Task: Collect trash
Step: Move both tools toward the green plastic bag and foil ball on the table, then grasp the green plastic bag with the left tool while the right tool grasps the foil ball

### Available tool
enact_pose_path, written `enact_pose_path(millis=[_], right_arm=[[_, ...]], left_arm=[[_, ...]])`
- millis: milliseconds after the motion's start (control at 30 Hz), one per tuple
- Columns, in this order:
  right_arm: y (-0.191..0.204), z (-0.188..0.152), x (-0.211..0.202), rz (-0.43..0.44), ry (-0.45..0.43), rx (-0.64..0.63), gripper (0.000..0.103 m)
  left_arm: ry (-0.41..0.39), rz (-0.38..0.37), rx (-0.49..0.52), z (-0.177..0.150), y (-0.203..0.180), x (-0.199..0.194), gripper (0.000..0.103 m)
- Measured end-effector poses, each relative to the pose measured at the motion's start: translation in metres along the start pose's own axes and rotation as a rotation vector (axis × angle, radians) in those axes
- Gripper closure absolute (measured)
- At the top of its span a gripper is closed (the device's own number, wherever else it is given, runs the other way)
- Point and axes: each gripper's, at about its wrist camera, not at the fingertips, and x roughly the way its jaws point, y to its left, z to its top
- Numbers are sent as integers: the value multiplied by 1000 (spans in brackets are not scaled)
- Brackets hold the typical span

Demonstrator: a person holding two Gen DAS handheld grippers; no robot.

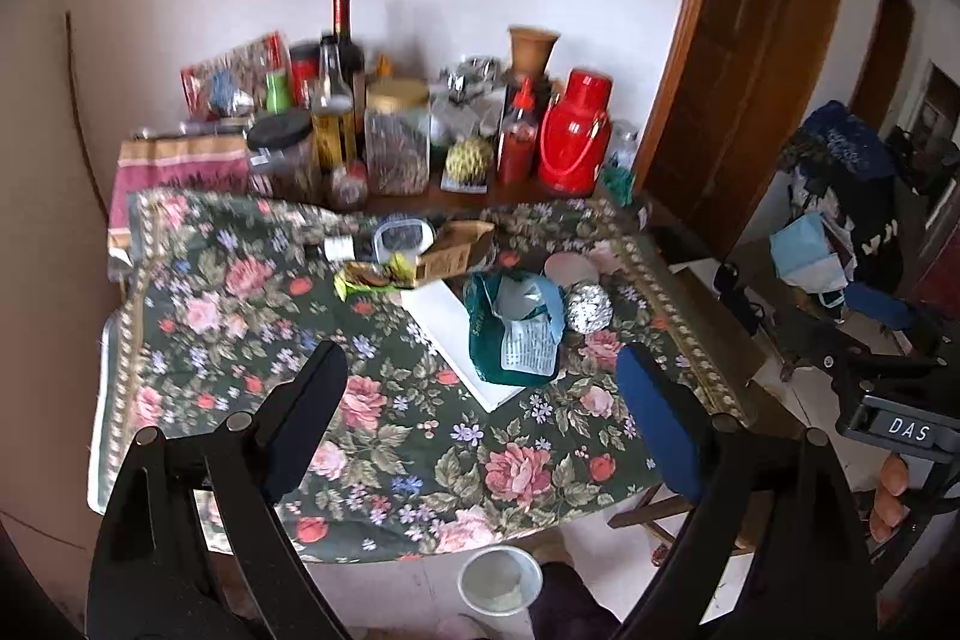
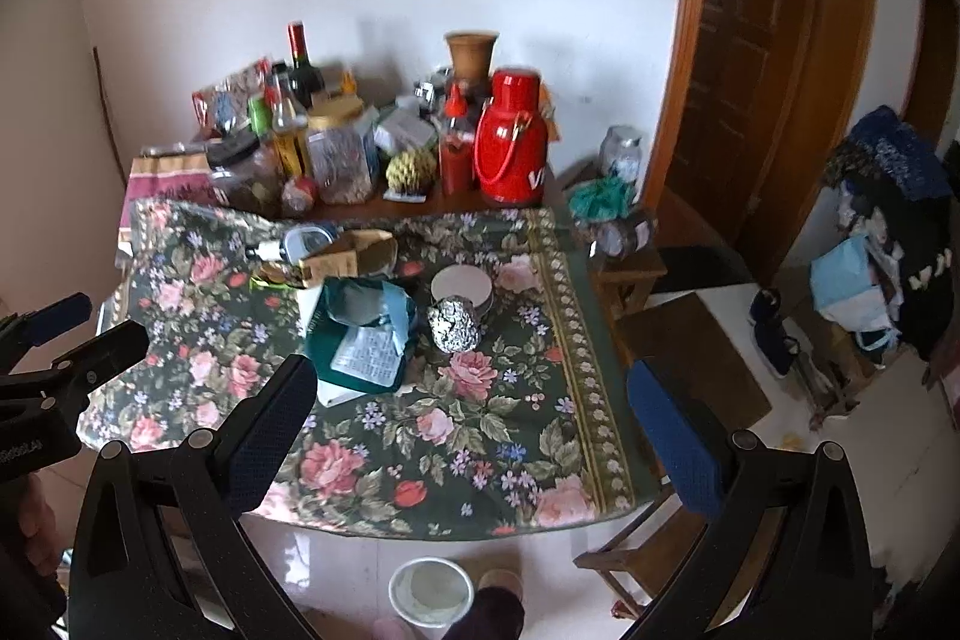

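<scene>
Left wrist view: the left tool point(image 1: 480, 370) hangs over the flowered surface point(image 1: 420, 448), its two fingers spread wide with nothing between them, touching nothing. The trash lies mid-surface: one crumpled green bag point(image 1: 516, 334) resting on one white board point(image 1: 444, 334), one foil ball point(image 1: 589, 307) just beside the bag, one torn cardboard box point(image 1: 456, 250) and one yellow-green wrapper point(image 1: 366, 277) further back. One red flask point(image 1: 575, 133) stands among jars and bottles at the wall. One white bin point(image 1: 500, 580) sits on the floor below the near edge.

Right wrist view: the right tool point(image 2: 474, 388) is likewise released, two fingers wide apart and empty, above the same surface point(image 2: 468, 436). One green bag point(image 2: 366, 334), one foil ball point(image 2: 454, 325) and one white bin point(image 2: 429, 595) show; the left tool point(image 2: 84, 328) enters at the left edge.
</scene>
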Motion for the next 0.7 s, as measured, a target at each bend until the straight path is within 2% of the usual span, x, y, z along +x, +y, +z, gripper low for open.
enact_pose_path(millis=[233, 333, 433, 700], right_arm=[[-24, 15, 81, 91, 129, -39, 1], [-29, 18, 118, 146, 188, -56, 1], [-32, 20, 149, 188, 252, -89, 7], [-27, 22, 213, 282, 384, -170, 22]], left_arm=[[136, 46, -87, 11, -3, 80, 12], [199, 52, -126, 12, -1, 120, 21], [249, 68, -169, 10, 2, 154, 27], [334, 58, -265, 2, 13, 210, 44]])
